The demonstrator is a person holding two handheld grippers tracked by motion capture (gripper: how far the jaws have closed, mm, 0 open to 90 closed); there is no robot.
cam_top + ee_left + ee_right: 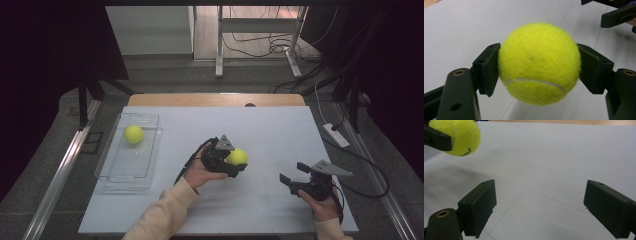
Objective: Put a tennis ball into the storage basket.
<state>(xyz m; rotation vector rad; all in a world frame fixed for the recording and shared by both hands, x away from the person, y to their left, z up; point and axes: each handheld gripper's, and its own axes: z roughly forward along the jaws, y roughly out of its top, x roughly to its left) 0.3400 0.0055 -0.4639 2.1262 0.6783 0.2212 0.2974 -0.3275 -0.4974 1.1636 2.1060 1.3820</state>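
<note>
My left gripper (239, 161) is shut on a yellow tennis ball (237, 156) near the middle of the white table, held a little above the surface. In the left gripper view both black pads press the sides of the tennis ball (539, 62). A second yellow tennis ball (133, 134) lies in a clear plastic tray (116, 175) at the left. My right gripper (294, 174) is at the front right, open, with nothing between its jaws. In the right gripper view the held tennis ball (459, 136) appears at the top left.
The white tabletop (270, 125) has free room at the back and front middle. A wooden strip (215, 99) runs along the far edge. A white power strip (336, 135) and cables lie on the floor to the right.
</note>
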